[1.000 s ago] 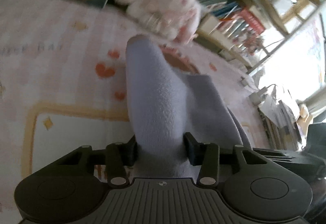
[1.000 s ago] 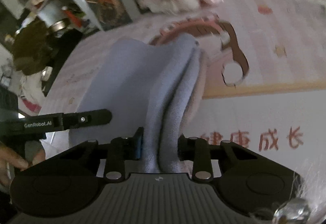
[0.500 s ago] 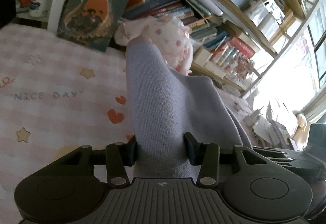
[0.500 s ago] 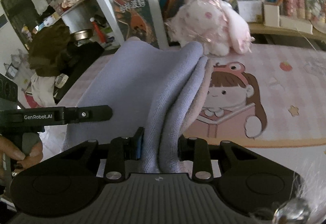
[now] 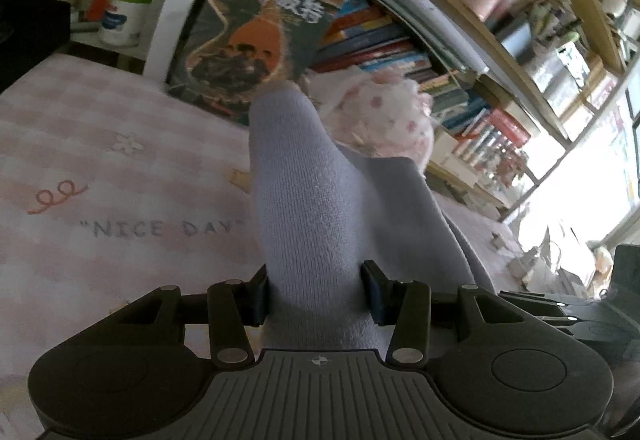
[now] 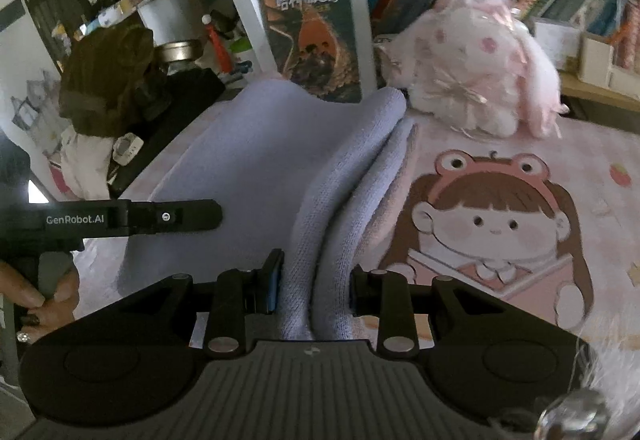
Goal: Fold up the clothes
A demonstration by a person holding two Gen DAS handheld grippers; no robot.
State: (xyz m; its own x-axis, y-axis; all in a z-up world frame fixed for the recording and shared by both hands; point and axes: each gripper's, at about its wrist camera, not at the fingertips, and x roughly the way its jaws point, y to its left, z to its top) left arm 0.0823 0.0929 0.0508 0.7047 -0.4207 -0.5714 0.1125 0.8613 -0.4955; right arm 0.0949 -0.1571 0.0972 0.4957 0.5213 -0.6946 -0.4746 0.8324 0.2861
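Two grips hold one lavender garment (image 5: 320, 208). Left wrist view: the left gripper (image 5: 316, 294) is clamped on a bunched edge, raised above the pink bedspread (image 5: 100, 176). Right wrist view: the right gripper (image 6: 312, 288) pinches what looks like doubled layers; keep both edges level and taut before lowering.

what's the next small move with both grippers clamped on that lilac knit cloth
Probably carry both held edges forward together and lower them onto the bed. The left gripper and right gripper each pinch a bunched fold of the lilac knit garment, which hangs raised above the pink checked cartoon bedsheet, so the fold isn't laid down yet.
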